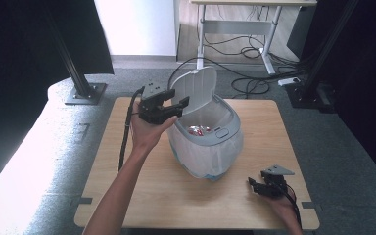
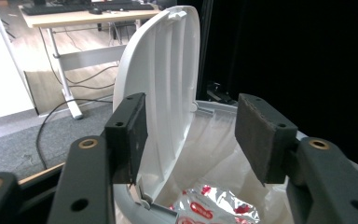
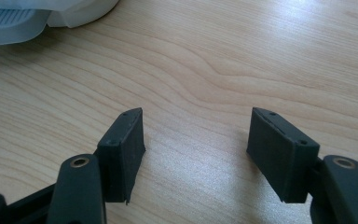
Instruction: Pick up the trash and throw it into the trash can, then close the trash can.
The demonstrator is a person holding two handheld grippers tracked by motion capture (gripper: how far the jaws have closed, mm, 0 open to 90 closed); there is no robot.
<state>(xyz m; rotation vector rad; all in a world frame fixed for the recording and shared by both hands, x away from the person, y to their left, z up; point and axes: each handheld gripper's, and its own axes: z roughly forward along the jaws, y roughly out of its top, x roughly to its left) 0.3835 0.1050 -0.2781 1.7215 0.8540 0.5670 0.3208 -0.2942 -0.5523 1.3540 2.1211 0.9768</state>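
A small grey-rimmed bin [image 1: 227,128] lined with a white bag stands mid-table, its white lid [image 1: 196,88] swung up and standing open. A red and silver wrapper [image 1: 199,130] lies inside. My left gripper [image 1: 176,105] hovers at the bin's left rim beside the lid, jaws open. In the left gripper view the lid [image 2: 161,79] rises just past the left pad, the pads do not press on it, and the wrapper [image 2: 209,207] lies below. My right gripper [image 1: 254,186] rests low near the table's front right, open, with bare wood between its jaws [image 3: 196,149].
The wooden table [image 1: 142,186] has free surface in front of and left of the bin. Black stand posts [image 1: 76,73] flank the back corners. Beyond, a desk [image 1: 254,19] stands over loose cables on the floor.
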